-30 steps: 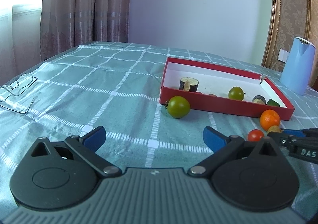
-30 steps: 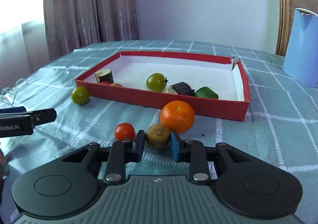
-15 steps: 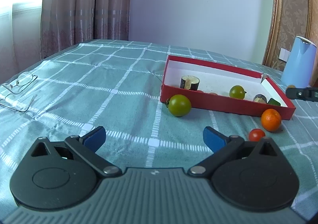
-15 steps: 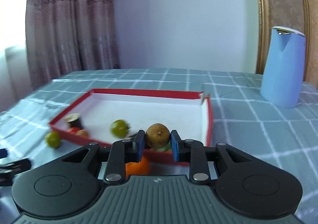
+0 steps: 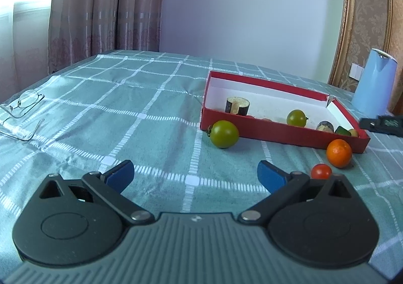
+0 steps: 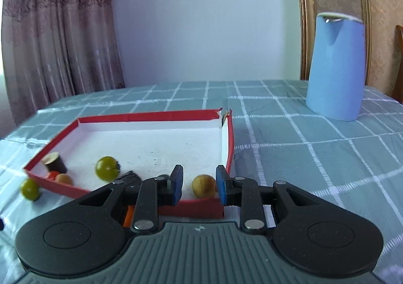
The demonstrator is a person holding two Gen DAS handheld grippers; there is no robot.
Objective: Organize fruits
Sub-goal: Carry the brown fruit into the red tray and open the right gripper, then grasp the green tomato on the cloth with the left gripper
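A red box (image 6: 228, 133) with a white floor sits on the checked cloth. In the right wrist view my right gripper (image 6: 199, 182) is open over the box's near right corner, and a brown round fruit (image 6: 203, 185) lies on the box floor between the fingers, free of them. A green tomato (image 6: 107, 168) and an eggplant piece (image 6: 54, 163) are in the box. In the left wrist view my left gripper (image 5: 195, 175) is open and empty above the cloth. A green tomato (image 5: 224, 133), an orange (image 5: 338, 153) and a red tomato (image 5: 321, 171) lie outside the box (image 5: 277, 130).
A light blue jug (image 6: 336, 67) stands right of the box, also in the left wrist view (image 5: 375, 83). Glasses (image 5: 21, 110) lie at the far left of the cloth. The right gripper's tip (image 5: 382, 125) shows at the right edge of the left wrist view.
My right gripper carried the brown fruit from the cloth up over the box's near right corner and opened; the fruit now lies in the box. The left gripper stayed still.
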